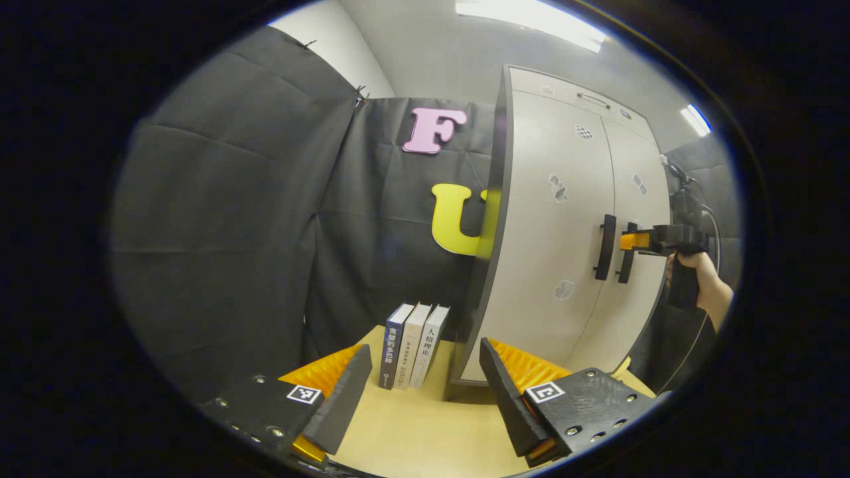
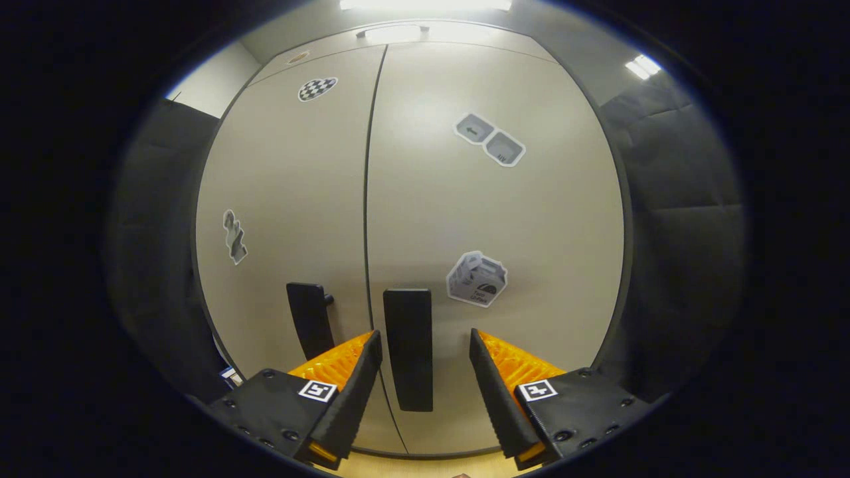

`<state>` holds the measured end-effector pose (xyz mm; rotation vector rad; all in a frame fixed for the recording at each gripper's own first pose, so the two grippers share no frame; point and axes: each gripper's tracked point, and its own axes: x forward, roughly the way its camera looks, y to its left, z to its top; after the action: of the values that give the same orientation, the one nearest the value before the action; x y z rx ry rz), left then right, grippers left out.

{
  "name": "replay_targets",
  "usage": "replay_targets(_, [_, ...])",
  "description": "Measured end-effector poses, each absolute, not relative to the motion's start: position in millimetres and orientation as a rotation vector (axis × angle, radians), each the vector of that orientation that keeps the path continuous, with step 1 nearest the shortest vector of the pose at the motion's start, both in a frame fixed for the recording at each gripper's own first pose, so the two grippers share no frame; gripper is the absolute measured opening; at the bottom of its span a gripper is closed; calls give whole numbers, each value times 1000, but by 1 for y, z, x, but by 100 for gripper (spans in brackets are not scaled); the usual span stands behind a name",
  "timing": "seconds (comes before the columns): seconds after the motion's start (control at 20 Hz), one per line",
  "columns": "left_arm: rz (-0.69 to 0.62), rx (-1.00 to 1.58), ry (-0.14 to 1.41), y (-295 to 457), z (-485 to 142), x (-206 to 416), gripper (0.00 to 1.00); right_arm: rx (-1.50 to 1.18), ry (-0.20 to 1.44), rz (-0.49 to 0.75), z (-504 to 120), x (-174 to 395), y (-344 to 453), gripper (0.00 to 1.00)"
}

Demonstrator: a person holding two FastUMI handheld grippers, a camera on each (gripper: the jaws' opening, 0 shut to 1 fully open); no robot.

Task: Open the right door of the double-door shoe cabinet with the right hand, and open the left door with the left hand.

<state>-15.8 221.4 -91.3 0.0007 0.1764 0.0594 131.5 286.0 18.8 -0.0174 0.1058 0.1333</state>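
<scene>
- Shoe cabinet (image 2: 425, 199): stands upright on the table (image 1: 412, 431), both doors flush and closed. In the left gripper view it stands to the right, seen at an angle past its dark side panel.
- Right door (image 2: 505, 219): closed. Its dark vertical handle (image 2: 407, 348) lies straight ahead of the right tongs (image 2: 420, 372), in the gap between the two fingers.
- Right tongs: spread wide, one finger on each side of the right door's handle, with a gap visible on both sides; neither finger presses on it. In the left gripper view these tongs (image 1: 627, 240) appear farther off, held by a hand (image 1: 704, 279), with their tips at the pair of handles.
- Left door (image 2: 292, 199): closed. Its handle (image 2: 309, 318) sits just beside the seam, to the left of the right tongs' left finger.
- Left tongs (image 1: 425, 392): spread wide and holding nothing, hovering over the table, well apart from the door handles and angled toward the cabinet's near bottom corner.
- Books (image 1: 413, 345): three stand upright on the table just beside the cabinet's side panel, seen between the fingers of the left tongs.
- Stickers (image 2: 476, 279): several on both door faces.
</scene>
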Motion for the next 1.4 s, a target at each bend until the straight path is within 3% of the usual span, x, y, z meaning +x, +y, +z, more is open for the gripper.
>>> replay_targets(0.1, [54, 4, 178, 222, -93, -17, 95, -23, 130, 123, 13, 137, 288, 65])
replay_targets(0.15, [53, 8, 178, 223, -94, -18, 95, -17, 138, 120, 12, 137, 290, 45])
replay_targets(0.2, [54, 12, 178, 223, -94, -18, 95, -16, 134, 107, 12, 138, 291, 34])
replay_targets(0.3, [54, 10, 182, 224, -97, -22, 95, -19, 132, 89, 12, 138, 291, 36])
replay_targets(0.35, [54, 11, 187, 224, -97, -23, 95, -26, 126, 94, 12, 139, 291, 27])
replay_targets(0.4, [59, 11, 190, 226, -99, -25, 94, -23, 126, 110, 11, 139, 292, 30])
replay_targets(0.45, [58, 10, 195, 227, -99, -26, 95, -16, 131, 132, 10, 140, 292, 19])
replay_targets(0.6, [41, 13, 212, 223, -107, -27, 95, 18, 165, 197, 9, 137, 291, 10])
replay_targets(0.7, [30, 24, 222, 219, -111, -27, 95, -10, 166, 205, 9, 130, 290, 6])
replay_targets(0.75, [24, 23, 223, 215, -109, -28, 94, -18, 157, 206, 10, 127, 290, 10])
replay_targets(1.25, [14, -62, 231, 182, -114, -30, 95, -37, 180, 296, 8, 95, 280, 7])
replay_targets(1.4, [23, -92, 239, 164, -112, -39, 95, -24, 172, 345, 8, 73, 269, 10])
